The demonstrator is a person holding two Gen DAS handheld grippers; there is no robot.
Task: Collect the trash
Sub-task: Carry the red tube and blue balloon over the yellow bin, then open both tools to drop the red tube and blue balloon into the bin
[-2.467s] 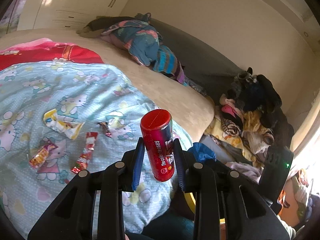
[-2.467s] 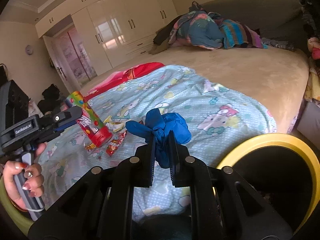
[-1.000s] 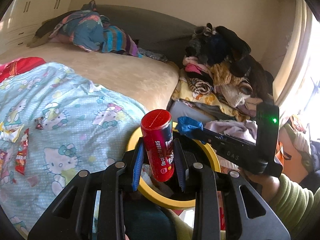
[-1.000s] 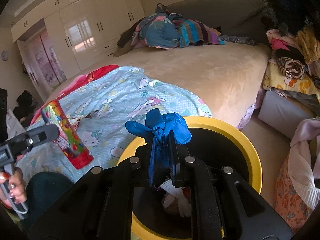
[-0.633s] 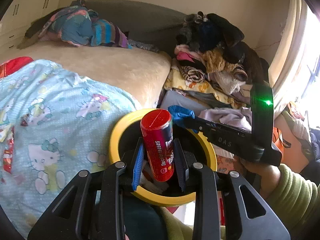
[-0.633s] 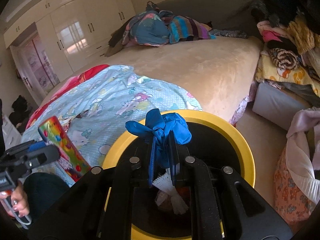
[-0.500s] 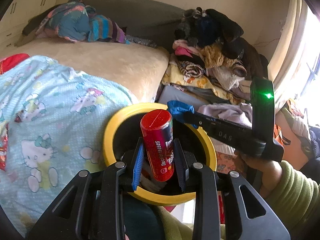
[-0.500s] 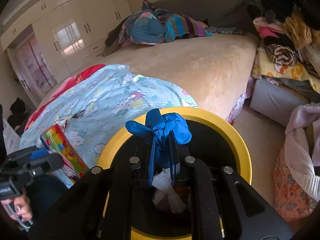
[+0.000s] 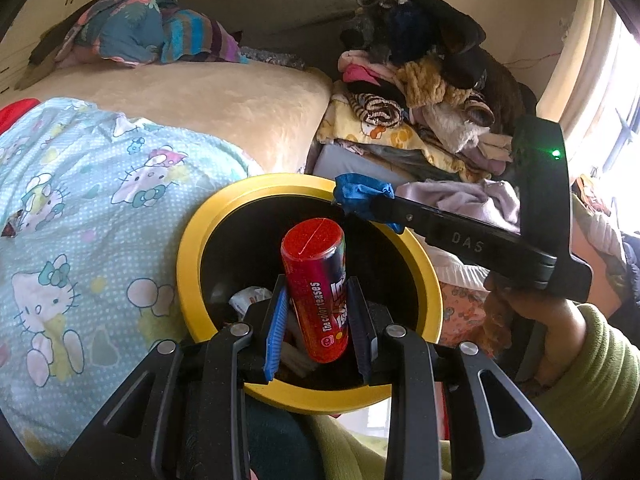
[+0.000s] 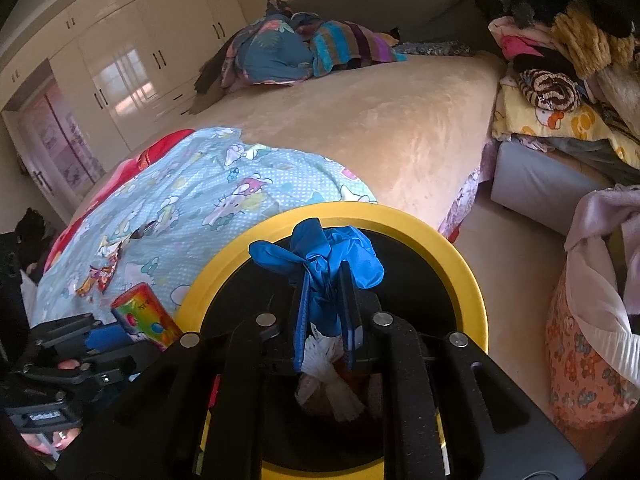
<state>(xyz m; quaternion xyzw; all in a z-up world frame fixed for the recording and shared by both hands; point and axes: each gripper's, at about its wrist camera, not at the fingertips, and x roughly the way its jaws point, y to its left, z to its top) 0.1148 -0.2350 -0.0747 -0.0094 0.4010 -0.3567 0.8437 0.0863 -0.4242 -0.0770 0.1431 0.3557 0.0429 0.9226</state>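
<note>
Your left tool [image 9: 318, 312] is squeezed shut on the red candy tube [image 9: 316, 292]. You hold it right over the open mouth of the yellow bin [image 9: 188, 248], so that when you let go it should drop straight in. The tube is long and thin. It stands almost upright between the fingers, leaning a little, with its round red cap on top and its other end pointing down into the bin.

Your right tool [image 10: 325, 316] is closed tight on the blue glove [image 10: 320, 256]. It hangs over the same bin [image 10: 472, 280] too, for the same reason. The glove is soft and all bunched up, so it has no clear long side. Its floppy ends stick out above the fingers.

Down inside the bin you can see some white crumpled trash [image 10: 332, 388] lying at the bottom.

A bit farther off, the bed with the blue cartoon-cat blanket [image 9: 80, 200] is just beside the bin. A few small wrappers [image 10: 102, 268] lie on it, so there is more trash to pick up.

Far back sits a pile of clothes [image 9: 420, 80].
</note>
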